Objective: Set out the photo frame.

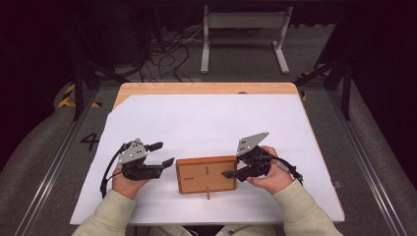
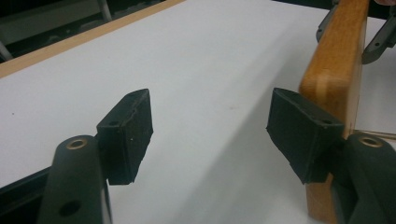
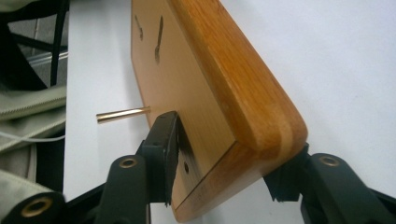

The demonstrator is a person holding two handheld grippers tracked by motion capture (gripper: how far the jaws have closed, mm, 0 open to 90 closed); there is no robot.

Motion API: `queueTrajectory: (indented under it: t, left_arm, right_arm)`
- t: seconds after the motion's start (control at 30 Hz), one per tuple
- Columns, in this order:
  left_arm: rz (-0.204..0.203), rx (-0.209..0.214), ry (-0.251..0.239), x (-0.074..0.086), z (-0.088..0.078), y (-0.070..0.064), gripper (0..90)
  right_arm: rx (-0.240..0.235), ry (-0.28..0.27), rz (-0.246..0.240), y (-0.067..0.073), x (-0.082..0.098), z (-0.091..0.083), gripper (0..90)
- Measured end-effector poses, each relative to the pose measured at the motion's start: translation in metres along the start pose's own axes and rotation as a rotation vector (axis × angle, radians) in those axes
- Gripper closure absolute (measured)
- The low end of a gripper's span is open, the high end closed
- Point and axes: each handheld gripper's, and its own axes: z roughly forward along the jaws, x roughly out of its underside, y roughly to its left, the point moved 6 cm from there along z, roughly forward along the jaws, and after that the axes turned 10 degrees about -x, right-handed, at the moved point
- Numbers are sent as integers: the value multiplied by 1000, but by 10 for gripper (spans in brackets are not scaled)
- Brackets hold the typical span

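The wooden frame [image 1: 206, 174] lay back-side up on the white sheet [image 1: 206, 123], near the table edge closest to the person, roughly centred betw. the two hands. Its back panel was recessed inside a thicker rim, w/ two small dark hanger slots in the panel. A thin wooden peg [image 1: 208, 193] stuck out from the frame's near edge, toward the person; in the right gripper view the peg [image 3: 122, 114] looked pale and round, projecting off the panel side.

The right gripper [image 1: 235, 173] was at the frame's right edge. Its jaws straddled that edge: one pad on the recessed back panel, the other under/behind the rounded rim. In the right gripper view the right gripper [image 3: 219, 172] had both pads against the wood, so it was clamped on the frame [image 3: 219, 93], which sat tilted up at that end. The person's right hand [image 1: 268, 177] wrapped the gripper body just right of the frame.

The left gripper [image 1: 164, 155] was just left of the frame, not touching it in the high view. Fingers stood apart, nothing betw. them. In the left gripper view the left gripper [image 2: 210, 135] showed bare sheet betw. its pads, w/ the frame's [image 2: 334, 74] edge just beyond one pad; contact there was hard to tell. The left hand [image 1: 127, 182] held the gripper left of the frame.
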Motion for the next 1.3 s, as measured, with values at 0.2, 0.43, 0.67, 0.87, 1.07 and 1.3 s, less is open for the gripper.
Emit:
queueTrajectory:
  t: [0.2, 0.43, 0.67, 0.87, 1.07, 1.3]
  left_arm:
    - [10, -3, 25, 3, 3, -1, 328]
    - [6, -4, 30, 4, 4, -2, 332]
    - [8, -10, 47, 6, 6, -3, 339]
    - [4, -10, 53, 6, 7, -2, 344]
    - [5, -7, 59, 7, 8, -3, 344]
    - [2, -2, 60, 7, 9, -3, 343]
  right_arm:
    - [-7, 27, -99, 14, 3, -5, 590]
    - [-33, 57, -122, 31, 6, -9, 641]
    - [-44, 92, -147, 44, 10, -10, 622]
    - [-74, 106, -137, 50, 15, -8, 559]
    - [-83, 131, -146, 57, 19, -4, 492]
    - [-52, 122, -81, 54, 25, -8, 404]
